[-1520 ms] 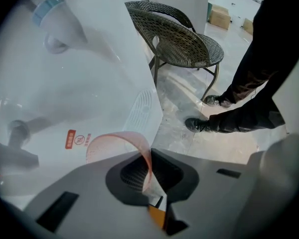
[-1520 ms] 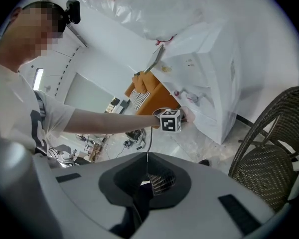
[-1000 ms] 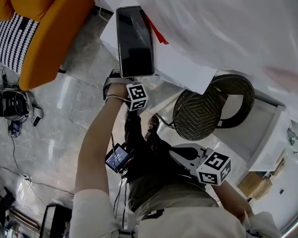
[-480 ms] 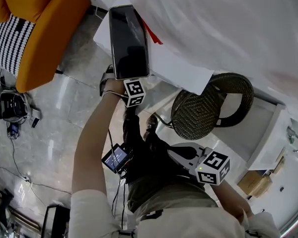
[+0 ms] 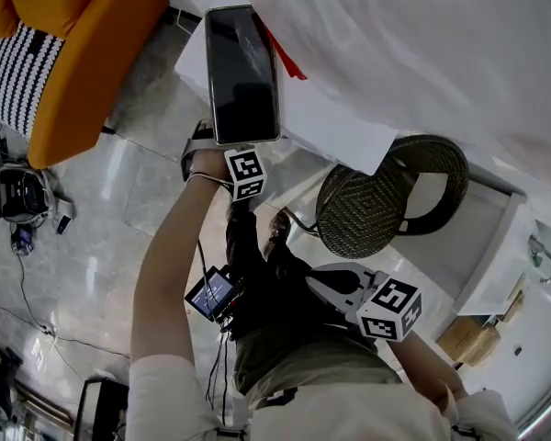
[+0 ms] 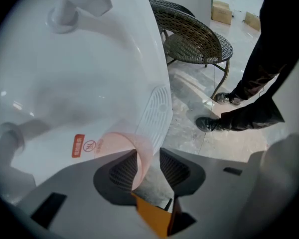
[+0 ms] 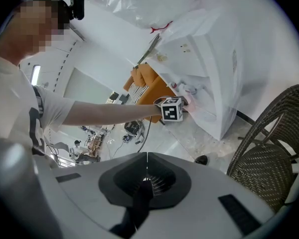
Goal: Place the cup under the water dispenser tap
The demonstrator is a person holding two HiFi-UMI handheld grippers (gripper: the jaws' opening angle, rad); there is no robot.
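Note:
A translucent pink cup [image 6: 120,143] stands against the white water dispenser [image 6: 89,83], below its taps [image 6: 65,16] and beside the ribbed drip grille [image 6: 157,111]. My left gripper [image 6: 149,166] points steeply down with its jaws opening. The cup's rim lies between them, against the left pad [image 6: 123,169], while the right pad [image 6: 173,169] stands apart from it. In the head view only that gripper's marker cube [image 5: 246,175] shows, under the dispenser's dark top panel [image 5: 243,73]. My right gripper [image 7: 147,171] is shut and empty, held back near my body [image 5: 323,281].
A wicker chair [image 5: 386,200] stands right of the dispenser, close to my right gripper. My dark trouser legs and shoes [image 6: 259,93] are on the pale tiled floor. An orange sofa [image 5: 83,53] and a small device [image 5: 14,191] sit at the left.
The left gripper's marker cube has edged a little closer to the dispenser. The right gripper has stayed where it was.

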